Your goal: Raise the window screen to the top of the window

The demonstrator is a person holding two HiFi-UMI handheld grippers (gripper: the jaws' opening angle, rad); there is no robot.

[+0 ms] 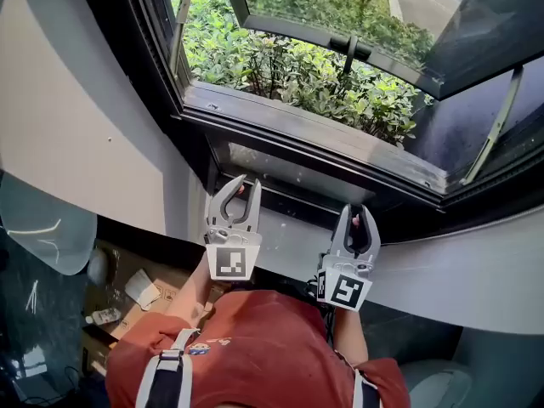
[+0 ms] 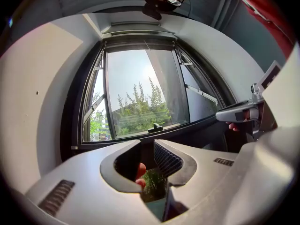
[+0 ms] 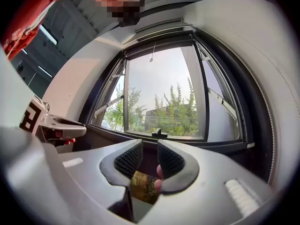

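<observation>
The dark-framed window stands with its sash swung outward, its handle on the sash's lower rail. No mesh crosses the opening. A pale bar runs along the window's top, and a thin cord hangs from it. My left gripper is low in front of the bottom frame, jaws apart with nothing between them. My right gripper is beside it to the right at about the same height, also open and empty. Neither touches the frame.
A white curved sill ledge runs below the window. Green bushes lie outside. A cardboard box with small items sits on the floor at lower left. The person's red shirt fills the bottom of the head view.
</observation>
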